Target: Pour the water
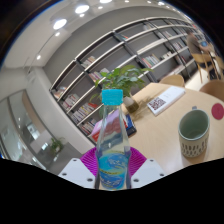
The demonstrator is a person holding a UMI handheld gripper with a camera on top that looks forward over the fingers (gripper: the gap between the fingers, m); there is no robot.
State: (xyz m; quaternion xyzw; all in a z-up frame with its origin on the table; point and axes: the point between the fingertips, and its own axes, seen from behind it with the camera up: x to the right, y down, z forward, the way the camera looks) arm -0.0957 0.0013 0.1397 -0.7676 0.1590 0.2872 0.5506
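— Two main items on the bench [160,125], correct?
— Correct. Item one: clear plastic water bottle [111,140], blue cap, blue label, upright. Item two: green mug [194,133], pale striped base, standing on the bench well to the right of the bottle and beyond the fingers.
— Bottle's position?
— Between the fingers [112,165], lower body level with the magenta pads [89,161]. A pad shows at each side, close against the bottle; the bottle looks held.
— Fingers' state?
— Narrowed to the bottle's width, closed on it at both sides.
— Other entries?
— One potted green plant [122,76] behind the bottle; one white book or pad [166,99] lying flat on the bench further back; one red round object [219,113] on the bench past the mug; bookshelves [100,65] lining the back wall; ceiling lights [60,23] above.
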